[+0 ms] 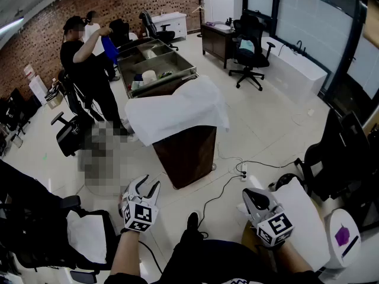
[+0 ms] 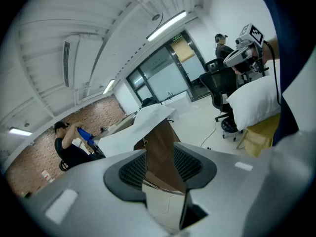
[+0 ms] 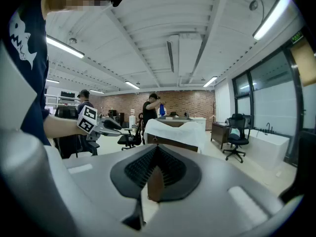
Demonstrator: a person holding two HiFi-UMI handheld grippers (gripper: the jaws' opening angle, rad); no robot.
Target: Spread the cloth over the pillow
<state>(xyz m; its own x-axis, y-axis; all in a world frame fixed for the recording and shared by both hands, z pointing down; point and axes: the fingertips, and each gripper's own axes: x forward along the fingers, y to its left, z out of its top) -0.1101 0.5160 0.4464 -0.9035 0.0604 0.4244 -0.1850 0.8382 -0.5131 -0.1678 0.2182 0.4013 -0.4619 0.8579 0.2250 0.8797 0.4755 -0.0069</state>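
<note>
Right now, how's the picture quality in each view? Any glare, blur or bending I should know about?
Head view: evenly lit and sharp, the white cloth bright but not washed out, and the room's edges curve. Left gripper view: strong fisheye bending, dark corners, a ceiling strip light glaring. Right gripper view: the same bending and dark corners, a strip light blown out, the room beyond clear.

White cloth (image 1: 177,112) draped over brown cabinet (image 1: 190,154), white pillow (image 1: 305,218) just beside right tongs (image 1: 250,194)

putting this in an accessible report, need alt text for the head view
Seen from above, two empty hand-held grippers hover over a tiled floor: the left gripper open, the right gripper shut beside a white pillow. Ahead, a white cloth drapes a brown stand.
</note>
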